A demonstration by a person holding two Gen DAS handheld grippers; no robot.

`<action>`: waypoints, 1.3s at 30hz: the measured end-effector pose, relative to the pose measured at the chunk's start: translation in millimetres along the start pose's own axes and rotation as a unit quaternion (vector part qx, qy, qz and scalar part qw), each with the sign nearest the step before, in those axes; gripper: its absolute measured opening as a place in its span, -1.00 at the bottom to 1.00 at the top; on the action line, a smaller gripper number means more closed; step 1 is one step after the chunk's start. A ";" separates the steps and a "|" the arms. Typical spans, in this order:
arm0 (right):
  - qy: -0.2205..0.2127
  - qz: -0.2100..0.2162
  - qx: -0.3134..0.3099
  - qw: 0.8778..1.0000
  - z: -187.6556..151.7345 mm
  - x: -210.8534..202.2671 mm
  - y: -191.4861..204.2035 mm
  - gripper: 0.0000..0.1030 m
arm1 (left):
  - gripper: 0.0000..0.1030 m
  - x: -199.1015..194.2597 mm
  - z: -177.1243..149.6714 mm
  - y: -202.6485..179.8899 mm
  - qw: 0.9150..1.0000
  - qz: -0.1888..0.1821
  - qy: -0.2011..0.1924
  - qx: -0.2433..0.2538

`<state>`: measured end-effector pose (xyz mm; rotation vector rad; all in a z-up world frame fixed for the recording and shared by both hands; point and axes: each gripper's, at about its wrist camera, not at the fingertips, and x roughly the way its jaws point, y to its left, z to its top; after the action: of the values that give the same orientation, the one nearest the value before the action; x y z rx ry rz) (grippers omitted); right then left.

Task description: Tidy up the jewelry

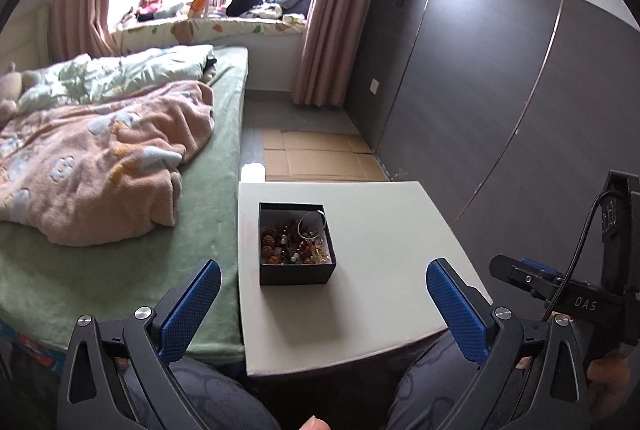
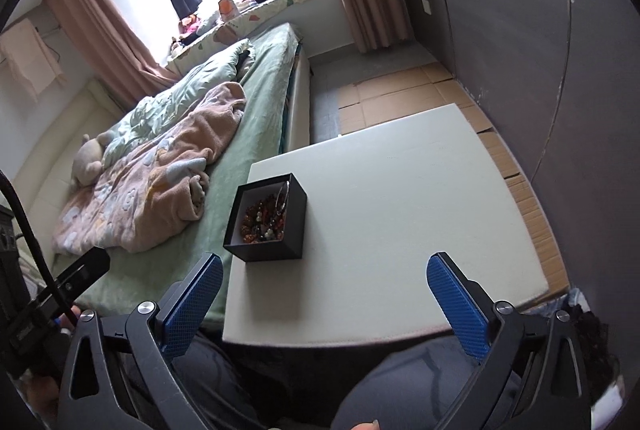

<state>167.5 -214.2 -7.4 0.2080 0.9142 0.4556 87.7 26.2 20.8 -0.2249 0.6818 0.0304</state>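
Beads and a silver bangle lie heaped in the open black box on a white table beside the bed; the table's top is otherwise bare, so the gathering looks done, though the pieces inside remain jumbled and no lid is in view. The left gripper and right gripper both hang back over the table's near edge, jaws spread wide and empty, well apart from the box. A pink blanket lies on the bed, and flattened cardboard covers the floor beyond. Nothing blocks either gripper's way to the box.
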 end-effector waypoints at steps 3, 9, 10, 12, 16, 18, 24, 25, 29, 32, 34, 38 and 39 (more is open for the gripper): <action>-0.009 -0.001 -0.005 1.000 -7.5 -15.1 3.6 0.99 | 0.99 -17.1 -6.2 -5.4 1.000 0.006 -0.015 0.007; -0.027 -0.011 -0.016 0.999 -22.5 -42.8 7.8 0.99 | 0.99 -44.1 -20.7 -17.9 0.999 0.013 -0.037 0.029; -0.030 -0.011 -0.017 0.999 -25.2 -46.6 8.3 0.99 | 0.99 -48.9 -23.9 -19.8 0.999 0.011 -0.040 0.032; -0.036 -0.012 -0.019 0.999 -31.2 -53.3 9.6 0.99 | 0.99 -55.8 -29.9 -22.7 0.998 0.010 -0.046 0.032; -0.040 -0.005 -0.024 0.999 -41.1 -61.2 11.7 0.99 | 0.99 -67.7 -38.8 -26.5 0.998 0.011 -0.059 0.033; -0.040 -0.004 -0.028 0.999 -46.5 -65.1 13.1 0.99 | 0.99 -71.9 -41.2 -27.6 0.997 0.015 -0.065 0.035; -0.050 -0.004 -0.034 0.998 -58.9 -79.2 16.5 0.99 | 0.99 -73.8 -47.5 -29.1 0.997 0.017 -0.062 0.037; -0.050 -0.002 -0.035 0.998 -59.7 -80.6 16.8 0.99 | 0.99 -73.9 -47.9 -29.6 0.997 0.019 -0.063 0.037; -0.054 -0.001 -0.035 0.998 -63.2 -84.5 17.1 0.99 | 0.99 -78.6 -52.9 -32.9 0.996 0.019 -0.070 0.041; -0.051 0.002 -0.035 0.998 -65.6 -83.9 16.7 0.99 | 0.99 -79.4 -54.9 -33.9 0.997 0.018 -0.069 0.042; -0.048 0.000 -0.034 0.998 -66.3 -82.5 16.0 0.99 | 0.99 -80.0 -55.7 -34.1 0.997 0.016 -0.068 0.042; -0.049 -0.001 -0.035 0.998 -66.1 -82.6 15.0 0.99 | 0.99 -81.6 -56.4 -34.3 0.997 0.016 -0.070 0.042; -0.048 0.001 -0.034 0.998 -65.8 -82.5 14.5 0.99 | 0.99 -82.2 -56.3 -33.9 0.996 0.017 -0.071 0.042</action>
<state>67.4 -240.8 17.3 0.1663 0.8037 0.4734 -7.7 -15.3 36.7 -0.1297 0.5432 0.0497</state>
